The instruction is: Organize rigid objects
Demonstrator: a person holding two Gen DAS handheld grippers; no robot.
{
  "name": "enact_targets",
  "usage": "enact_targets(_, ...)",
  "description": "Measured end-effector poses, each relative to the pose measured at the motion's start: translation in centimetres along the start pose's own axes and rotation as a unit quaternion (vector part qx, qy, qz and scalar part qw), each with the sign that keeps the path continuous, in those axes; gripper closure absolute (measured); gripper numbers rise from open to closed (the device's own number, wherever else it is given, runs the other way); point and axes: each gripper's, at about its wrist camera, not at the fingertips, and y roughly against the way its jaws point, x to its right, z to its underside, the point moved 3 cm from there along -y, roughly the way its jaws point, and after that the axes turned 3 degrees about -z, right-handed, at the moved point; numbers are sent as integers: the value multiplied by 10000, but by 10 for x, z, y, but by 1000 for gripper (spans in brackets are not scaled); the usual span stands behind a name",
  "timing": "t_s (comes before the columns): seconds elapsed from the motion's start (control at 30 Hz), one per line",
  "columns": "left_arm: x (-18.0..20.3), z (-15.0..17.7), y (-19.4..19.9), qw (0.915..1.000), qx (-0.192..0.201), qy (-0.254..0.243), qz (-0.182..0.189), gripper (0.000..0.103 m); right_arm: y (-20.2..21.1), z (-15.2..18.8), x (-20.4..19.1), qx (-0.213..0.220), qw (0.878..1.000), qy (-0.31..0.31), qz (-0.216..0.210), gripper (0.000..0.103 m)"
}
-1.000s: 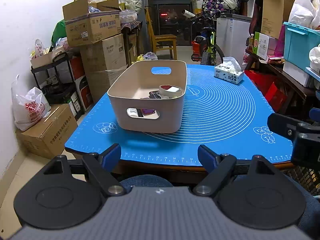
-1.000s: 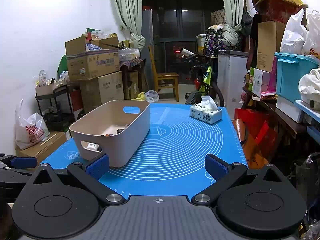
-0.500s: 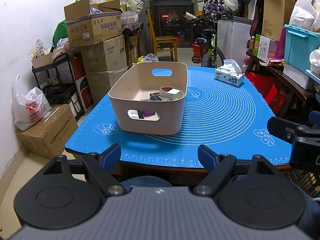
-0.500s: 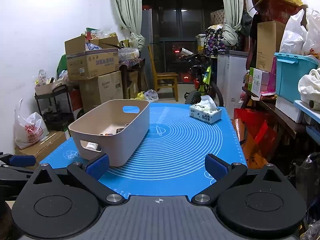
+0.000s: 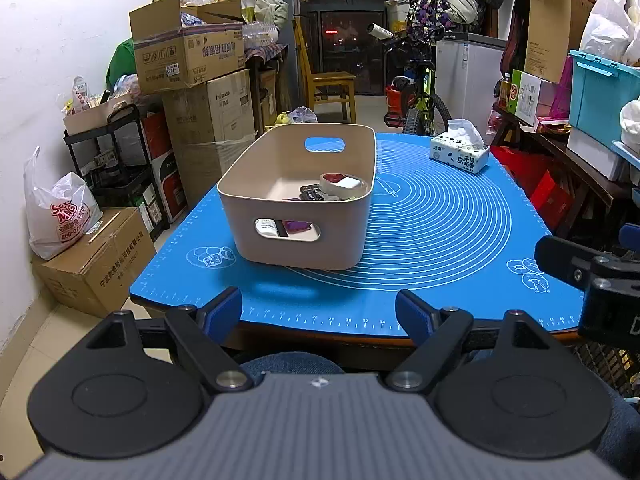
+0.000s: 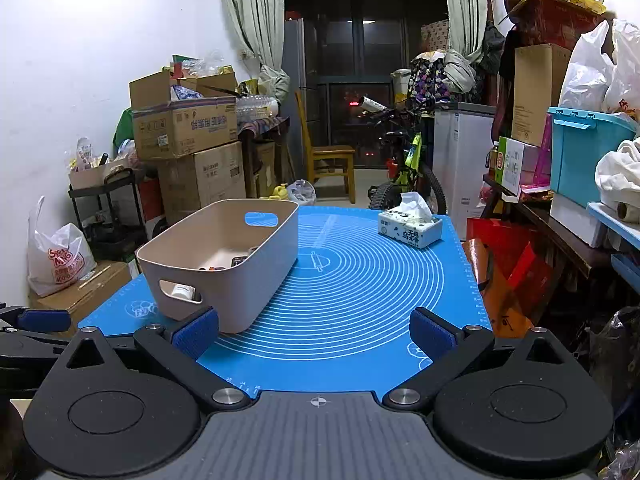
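Cluttered storeroom, blue silicone mat (image 5: 440, 216), smooth beige plastic bin (image 5: 298, 204), both tools (image 5: 319, 314) (image 6: 315, 334) agape, empty.

Few printed marks can be read. The blue mat (image 5: 440, 220) carries white ruler numbers along its near edge; 20, 30, 32 and 34 can be made out. On the floor at the far left, a white plastic bag (image 5: 60, 212) bears large red lettering, not fully legible, with the digits 400-070 beneath it. The cardboard box (image 5: 96, 260) under that bag has a line of Chinese characters on its side. The tissue box (image 5: 460, 154) on the far right of the mat shows dark Chinese characters. The stacked cardboard box (image 5: 188, 56) at the far left has Chinese print that appears upside down.
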Motion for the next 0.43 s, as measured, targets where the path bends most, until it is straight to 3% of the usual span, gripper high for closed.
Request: enact_targets(0.43,0,-1,0,10000,1,27,11,19,0,0,2,-3,10000,-36,0,2)
